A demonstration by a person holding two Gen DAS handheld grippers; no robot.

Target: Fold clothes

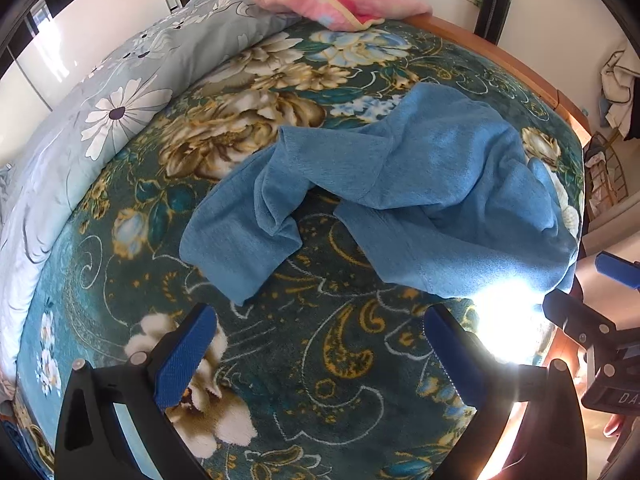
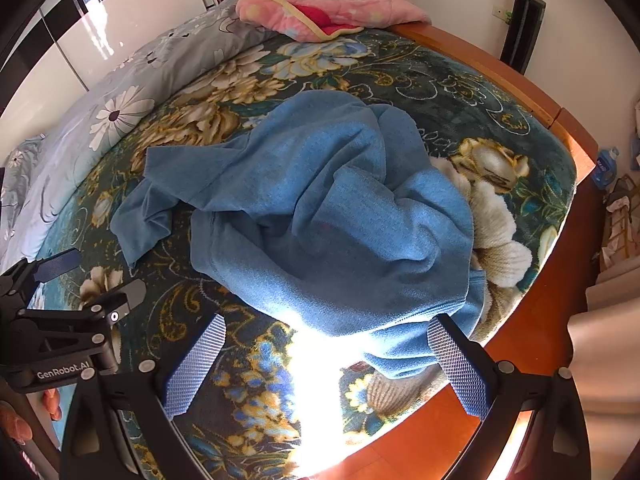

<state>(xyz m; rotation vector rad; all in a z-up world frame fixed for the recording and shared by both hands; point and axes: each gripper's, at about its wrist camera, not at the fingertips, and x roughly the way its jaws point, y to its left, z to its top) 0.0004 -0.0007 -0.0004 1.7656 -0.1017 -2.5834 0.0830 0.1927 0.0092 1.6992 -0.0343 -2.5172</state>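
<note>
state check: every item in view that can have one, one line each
blue sweater: crumpled, unfolded, near the bed's edge
pink quilt: bunched at the far end
grey floral duvet: heaped along the bed's far side
left gripper: open, empty, above the blanket
right gripper: open, empty, at the sweater's hem

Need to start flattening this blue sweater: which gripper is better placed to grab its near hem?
Right. The right gripper, open, already frames the blue sweater at its hem; the left gripper, open, faces bare floral blanket.

Blue garment (image 2: 320,216), teal floral blanket (image 2: 500,92)
</note>
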